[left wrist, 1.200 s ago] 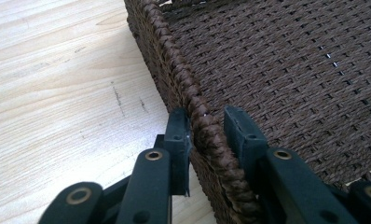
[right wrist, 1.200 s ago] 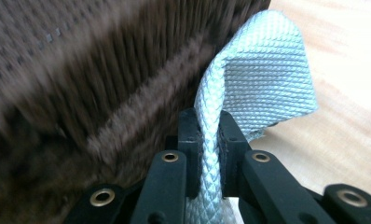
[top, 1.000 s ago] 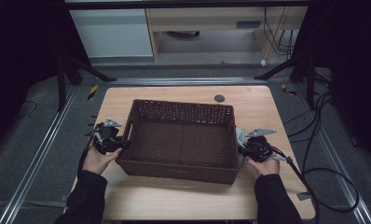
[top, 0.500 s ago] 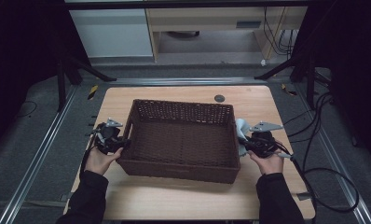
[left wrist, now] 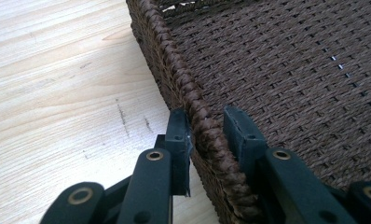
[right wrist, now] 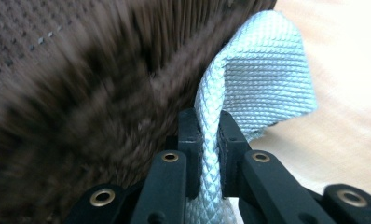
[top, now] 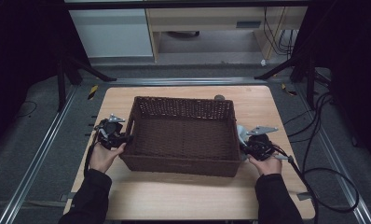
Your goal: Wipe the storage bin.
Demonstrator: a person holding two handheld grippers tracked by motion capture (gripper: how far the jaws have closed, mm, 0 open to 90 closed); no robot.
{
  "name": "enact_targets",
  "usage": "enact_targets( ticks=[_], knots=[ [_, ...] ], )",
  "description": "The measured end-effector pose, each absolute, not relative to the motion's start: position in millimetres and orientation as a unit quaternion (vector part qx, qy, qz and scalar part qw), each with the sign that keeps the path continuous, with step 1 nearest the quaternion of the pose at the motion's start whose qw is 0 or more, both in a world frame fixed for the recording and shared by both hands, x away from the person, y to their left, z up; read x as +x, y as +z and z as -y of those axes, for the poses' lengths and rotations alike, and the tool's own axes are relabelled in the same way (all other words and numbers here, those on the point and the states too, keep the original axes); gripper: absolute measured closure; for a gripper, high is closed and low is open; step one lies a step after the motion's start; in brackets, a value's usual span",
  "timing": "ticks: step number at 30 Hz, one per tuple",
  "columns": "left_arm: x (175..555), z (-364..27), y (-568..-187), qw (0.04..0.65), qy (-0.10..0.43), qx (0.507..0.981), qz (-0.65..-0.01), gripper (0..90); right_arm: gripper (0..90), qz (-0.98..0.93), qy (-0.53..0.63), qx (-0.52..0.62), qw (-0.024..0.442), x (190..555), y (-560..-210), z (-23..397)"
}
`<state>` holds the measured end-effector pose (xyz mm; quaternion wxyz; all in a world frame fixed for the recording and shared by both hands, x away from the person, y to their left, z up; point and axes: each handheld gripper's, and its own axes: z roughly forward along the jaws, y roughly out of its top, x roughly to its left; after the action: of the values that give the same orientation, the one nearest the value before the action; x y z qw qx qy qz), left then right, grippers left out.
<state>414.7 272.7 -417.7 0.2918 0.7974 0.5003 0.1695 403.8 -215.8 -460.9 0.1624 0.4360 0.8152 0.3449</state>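
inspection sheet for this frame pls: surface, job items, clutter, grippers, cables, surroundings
surface: wooden table, bare around the basket.
job's things: brown wicker basket mid-table, nothing seen inside; pale blue cloth at its right wall, outside.
clutter: small dark round thing behind the basket.
grippers: left gripper straddles the basket's left rim, jaws just closed in, inner pad not plainly touching; right gripper shut on the cloth.
cables: black cable trails from the right gripper over the table edge; more cables at the far desk.
surroundings: dark floor with metal rails, white cabinet and desk behind.
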Motion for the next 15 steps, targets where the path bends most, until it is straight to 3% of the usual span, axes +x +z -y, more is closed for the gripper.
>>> enact_targets(
  ticks=[6,15],
  knots=[
    [418,-271,-417,0.287,0.173,0.799,-0.499,71.7,83.4,-0.823,0.329,0.439,0.148,407,-472,215],
    [426,-268,-417,0.287,0.174,0.798,-0.500,71.4,83.4,-0.795,0.388,0.419,0.205,401,-424,220]
  ],
)
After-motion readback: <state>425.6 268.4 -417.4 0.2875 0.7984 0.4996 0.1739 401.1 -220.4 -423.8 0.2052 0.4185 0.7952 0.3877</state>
